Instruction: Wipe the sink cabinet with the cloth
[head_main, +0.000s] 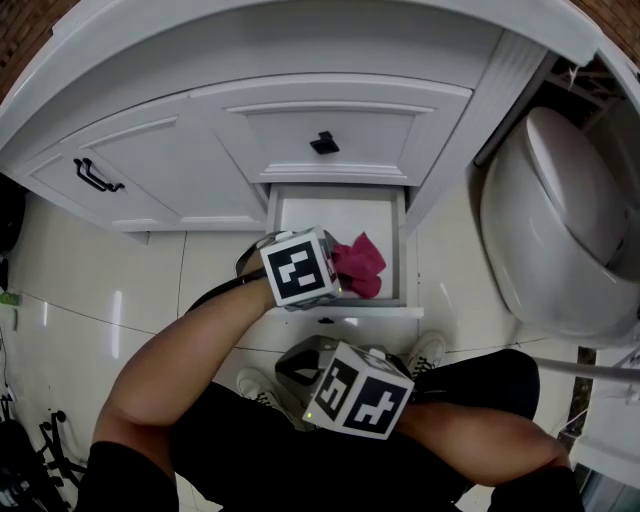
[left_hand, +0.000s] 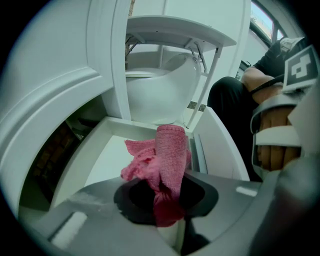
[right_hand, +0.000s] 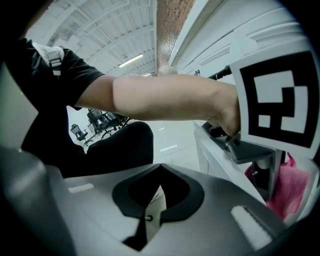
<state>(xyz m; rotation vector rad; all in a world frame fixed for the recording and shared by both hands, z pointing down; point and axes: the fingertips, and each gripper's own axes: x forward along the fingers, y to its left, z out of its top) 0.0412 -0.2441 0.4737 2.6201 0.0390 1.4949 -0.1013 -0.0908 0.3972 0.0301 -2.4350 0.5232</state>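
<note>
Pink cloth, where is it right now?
The cloth sits mid-frame in the head view, pinched by the left gripper over the open drawer.

A white toilet (head_main: 560, 220), lid down, stands on my right. Glossy cream floor tiles (head_main: 90, 290) spread to the left, with some dark gear (head_main: 25, 450) at the near left edge. Far off, office chairs (right_hand: 97, 120) stand under a ceiling strip light (right_hand: 131, 60).

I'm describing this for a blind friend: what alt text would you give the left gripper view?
The left gripper pinches a crumpled pink cloth between its closed jaws, at an open white drawer. Behind are the white cabinet and a white toilet; a hand shows at the right edge.
</note>
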